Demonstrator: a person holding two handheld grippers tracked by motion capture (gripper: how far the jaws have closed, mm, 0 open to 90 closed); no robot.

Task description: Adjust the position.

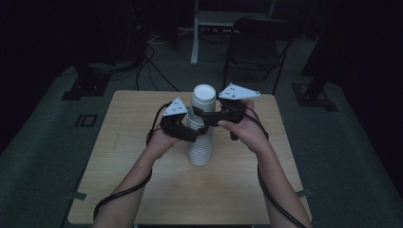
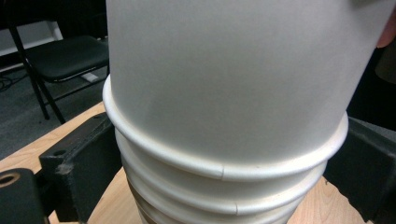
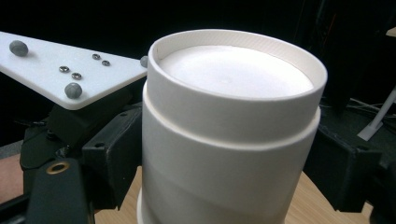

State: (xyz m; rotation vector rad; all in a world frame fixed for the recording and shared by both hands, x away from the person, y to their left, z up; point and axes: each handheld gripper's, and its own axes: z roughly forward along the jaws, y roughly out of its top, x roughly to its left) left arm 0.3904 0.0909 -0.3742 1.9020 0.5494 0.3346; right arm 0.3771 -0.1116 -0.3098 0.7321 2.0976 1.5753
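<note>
A tall stack of upturned white paper cups (image 1: 199, 149) stands in the middle of the wooden table (image 1: 142, 190). My left gripper (image 1: 196, 135) comes in from the left and is shut on the stack (image 2: 219, 186) just under the rim of the top cup (image 2: 233, 79). My right gripper (image 1: 204, 118) comes in from the right, higher up, and is shut on the top cup (image 3: 233, 126), whose base faces up. The top cup (image 1: 203, 99) sits slightly tilted on the rest. Black jaws press both sides of the cups in each gripper view.
A dark folding chair (image 1: 256, 45) and a white stand leg (image 1: 194, 33) are beyond the table's far edge. Cables (image 1: 142, 71) run over the floor at the back left. The left gripper's white plate (image 3: 70, 70) sits close to the top cup.
</note>
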